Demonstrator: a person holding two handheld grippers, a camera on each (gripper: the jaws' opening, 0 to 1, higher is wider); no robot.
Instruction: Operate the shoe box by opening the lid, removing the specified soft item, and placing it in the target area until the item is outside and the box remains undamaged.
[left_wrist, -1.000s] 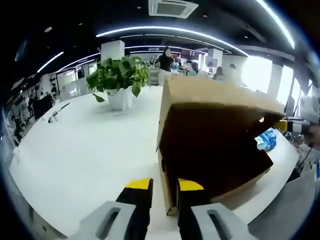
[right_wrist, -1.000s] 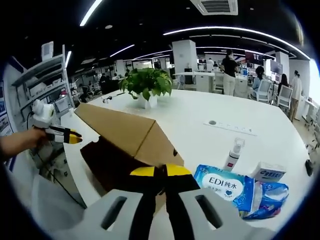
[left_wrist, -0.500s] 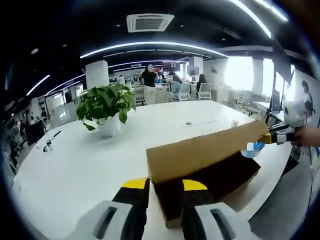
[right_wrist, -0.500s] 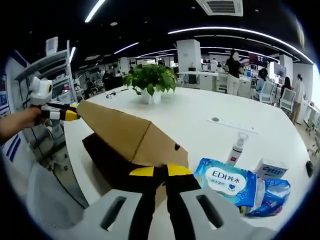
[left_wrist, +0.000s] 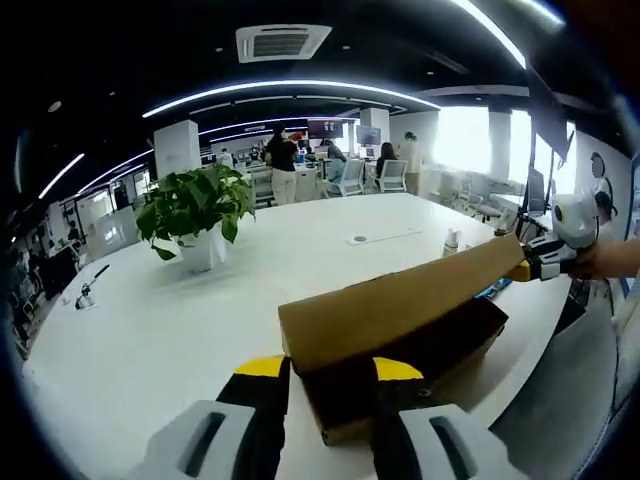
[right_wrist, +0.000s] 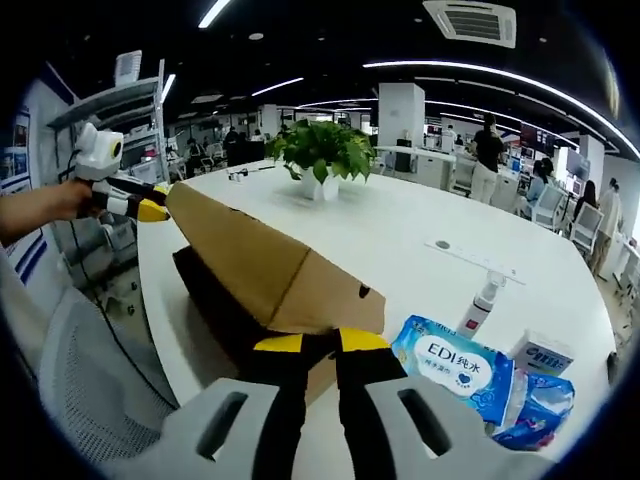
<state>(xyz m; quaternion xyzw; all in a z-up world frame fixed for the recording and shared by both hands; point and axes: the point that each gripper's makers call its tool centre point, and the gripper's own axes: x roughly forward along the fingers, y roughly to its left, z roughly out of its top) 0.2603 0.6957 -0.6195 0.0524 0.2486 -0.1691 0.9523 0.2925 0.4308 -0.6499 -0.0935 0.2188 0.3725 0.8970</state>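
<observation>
A brown cardboard shoe box (left_wrist: 430, 352) lies on the white table (left_wrist: 150, 320), its inside dark. Its lid (left_wrist: 400, 305) is raised and tilted over it. My left gripper (left_wrist: 330, 368) is shut on the lid's near end. At the lid's far end my right gripper (left_wrist: 525, 270) is held by a hand. In the right gripper view, my right gripper (right_wrist: 320, 343) is shut on the lid (right_wrist: 250, 260) at its near corner. The left gripper (right_wrist: 150, 210) holds the far corner above the box (right_wrist: 215, 300). A blue soft tissue pack (right_wrist: 460, 365) lies on the table beside the box.
A potted green plant (left_wrist: 195, 205) (right_wrist: 320, 155) stands mid-table. A small spray bottle (right_wrist: 482, 300), a small carton (right_wrist: 545, 352) and a second blue pack (right_wrist: 545, 395) sit by the tissue pack. A grey chair (right_wrist: 90, 400) is at the table edge. People stand far behind.
The lid's left-gripper end has risen in the right gripper view. In the left gripper view the dark underside has given way to the lid's top face.
</observation>
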